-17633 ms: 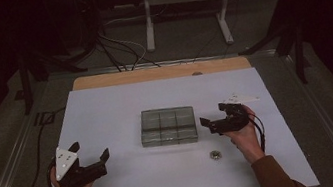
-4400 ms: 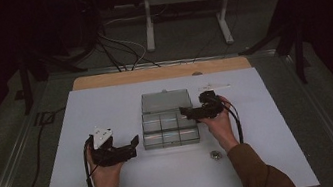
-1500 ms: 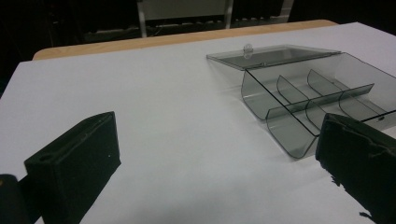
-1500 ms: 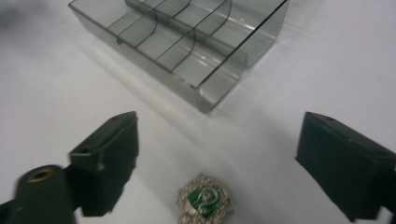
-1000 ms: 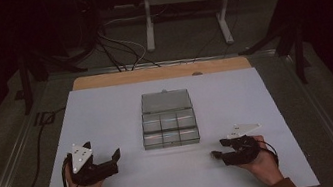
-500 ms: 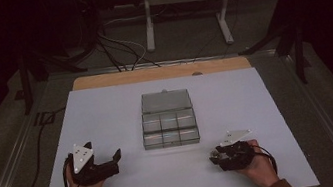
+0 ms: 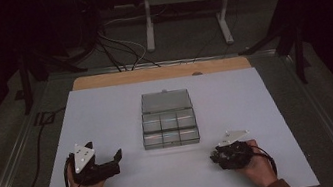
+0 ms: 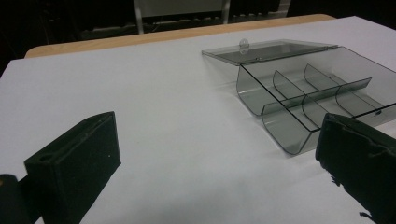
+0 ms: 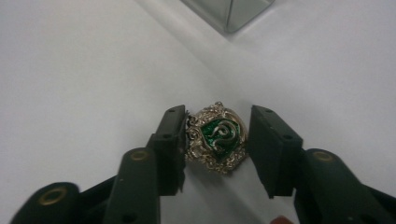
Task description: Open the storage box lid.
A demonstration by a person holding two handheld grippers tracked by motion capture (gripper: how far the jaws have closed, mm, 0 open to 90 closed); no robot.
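Your right gripper (image 9: 217, 140) is low over the white table (image 7: 107, 113), near its front right part, and its jaws have just been closing around a small ornate badge (image 9: 217, 136), gold-coloured with a green centre. The badge lies flat on the table between the two pads. The left pad looks to be touching its edge, while the right pad is just beside it, so the jaws are not yet clamped on it. In the high view your right hand (image 7: 257, 167) holds this gripper in front of the right corner of the clear plastic box (image 7: 169, 123).

The box stands in the middle of the table with its lid open and laid back; inside are dividers forming six compartments.

Your left gripper (image 7: 109, 163) rests near the front left of the table, jaws wide apart with nothing between them, pointing toward the box.
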